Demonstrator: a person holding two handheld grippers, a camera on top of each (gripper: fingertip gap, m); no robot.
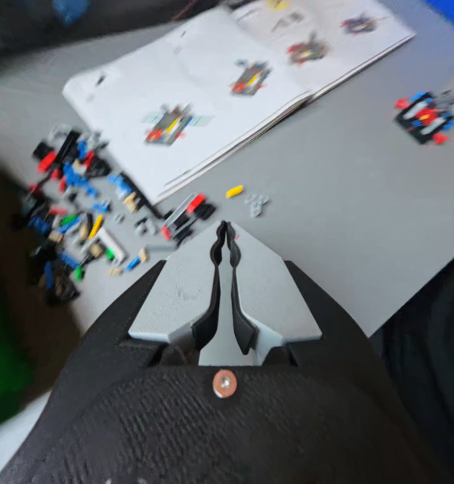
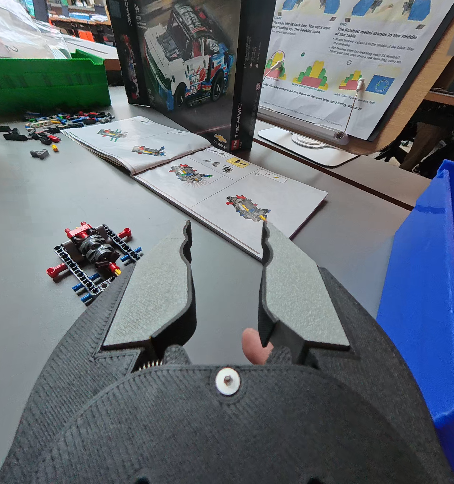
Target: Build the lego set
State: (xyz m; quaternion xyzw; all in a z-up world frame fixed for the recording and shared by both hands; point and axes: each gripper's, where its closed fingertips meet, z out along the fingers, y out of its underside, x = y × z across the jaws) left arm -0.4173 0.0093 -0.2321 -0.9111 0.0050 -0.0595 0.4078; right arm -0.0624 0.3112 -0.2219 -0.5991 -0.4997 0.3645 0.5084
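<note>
My left gripper (image 1: 226, 224) is shut, its pads meet with nothing between them, and it hovers above the grey table near a red, grey and black cluster of parts (image 1: 186, 217). A yellow piece (image 1: 234, 191) and a grey piece (image 1: 257, 204) lie just beyond it. A pile of loose parts (image 1: 71, 207) spreads to the left. The partly built model (image 1: 429, 117) sits at the far right; in the right wrist view it (image 2: 95, 258) lies left of my right gripper (image 2: 226, 226), which is open and empty above the table by the open instruction booklet (image 2: 194, 178).
The booklet (image 1: 202, 86) lies open behind the parts. A green bin (image 2: 45, 81) stands far left, the set's box (image 2: 192, 62) stands upright behind the booklet, an instruction board (image 2: 346, 57) on a stand is behind right, and a blue bin (image 2: 430, 301) is close on the right. Some 50 centimetres of space lies between my two pairs of fingers. My right tips are about 40 centimetres from the yellow piece (image 1: 234, 191), my left tips only 9 centimetres.
</note>
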